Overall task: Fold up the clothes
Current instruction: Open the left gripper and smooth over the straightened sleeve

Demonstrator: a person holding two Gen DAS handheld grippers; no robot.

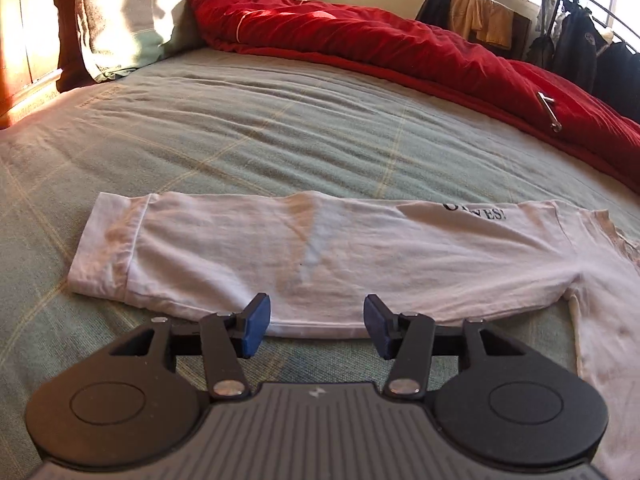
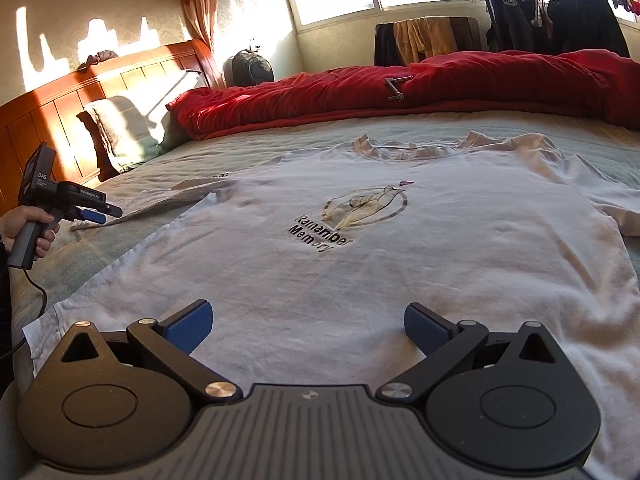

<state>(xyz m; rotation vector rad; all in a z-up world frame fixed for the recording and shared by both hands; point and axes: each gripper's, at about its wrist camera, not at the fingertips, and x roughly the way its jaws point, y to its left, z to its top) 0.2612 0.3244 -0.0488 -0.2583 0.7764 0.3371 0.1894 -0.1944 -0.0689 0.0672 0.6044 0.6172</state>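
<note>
While the white T-shirt (image 2: 360, 248) lies spread flat on the bed (image 1: 240, 128), both claws hang over its near edges.

Headboard side: wooden headboard (image 2: 80, 96) at far left, a pillow (image 2: 128, 128) leaning on it; bare green checked sheet runs from there to the shirt, open room.

Left hand: a hand (image 2: 24, 228) grips the handle at the bed's left edge, a cable trailing down from it.

Left claw (image 1: 316, 328): jaws apart, nothing between the pads; it sits just off the near fold edge of the shirt, sheet beneath it.

Shirt, left part: side panel with one sleeve folded over into a long band (image 1: 280, 256); sleeve cuff points toward the pillow, clear sheet beyond it.

Shirt, middle: chest print reading "Remember Memory" (image 2: 320, 234) faces up; collar toward the far side of the bed.

Right claw (image 2: 308, 330): jaws spread wide, empty, over the shirt's lower hem area; cloth under and ahead of it.

Shirt, right part: right sleeve (image 2: 616, 216) lies out unfolded, creased, near the bed's right side.

Far side: red duvet (image 2: 440, 88) bunched along the whole far edge, walling it off; a small metal piece (image 2: 398, 88) lies on it.

Beyond the bed: backpack (image 2: 248, 68) by the curtain, clothes on a rack (image 2: 560, 16) under the window.
</note>
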